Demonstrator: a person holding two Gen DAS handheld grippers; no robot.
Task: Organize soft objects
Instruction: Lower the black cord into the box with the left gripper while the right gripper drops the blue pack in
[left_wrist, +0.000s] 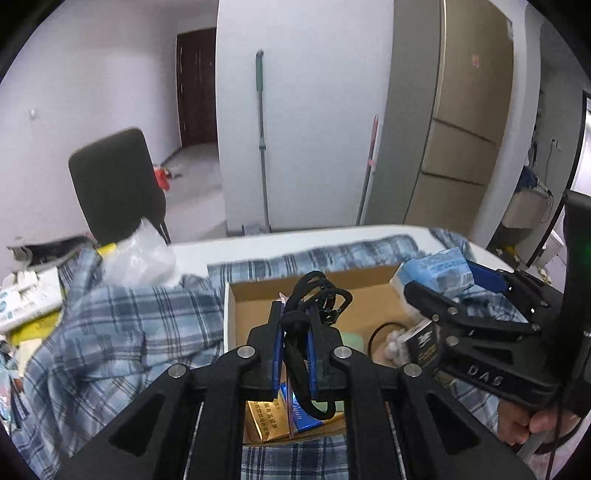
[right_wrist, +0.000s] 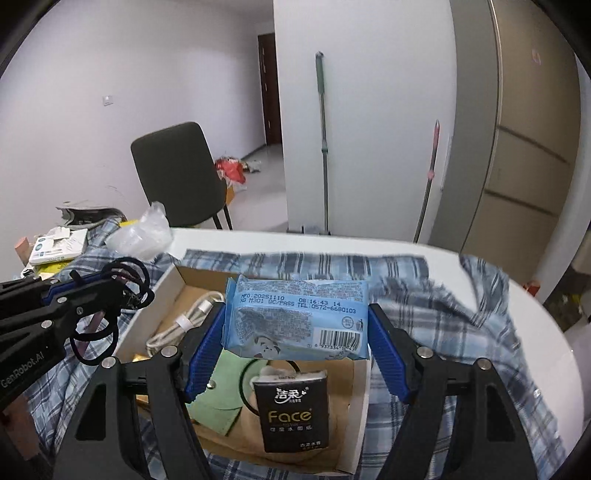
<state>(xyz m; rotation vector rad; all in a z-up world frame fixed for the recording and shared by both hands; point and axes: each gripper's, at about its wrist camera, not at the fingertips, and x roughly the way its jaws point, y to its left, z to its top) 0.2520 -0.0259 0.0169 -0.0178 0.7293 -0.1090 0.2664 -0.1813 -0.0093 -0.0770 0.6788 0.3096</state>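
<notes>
Your right gripper (right_wrist: 295, 325) clamps the blue wipes pack (right_wrist: 297, 319) by its 2 short ends, holding it above the open cardboard box (right_wrist: 360, 417). Your left gripper (left_wrist: 293, 325) is pinched tight on a bundle of black hair ties (left_wrist: 319, 295), also over the box. Under everything lies the plaid shirt (right_wrist: 461, 332), spread across the white table (right_wrist: 369, 245). Inside the box you have a green pouch (right_wrist: 214, 398), a black Face tissue pack (right_wrist: 291, 410) and a coiled white cable (right_wrist: 181, 325).
</notes>
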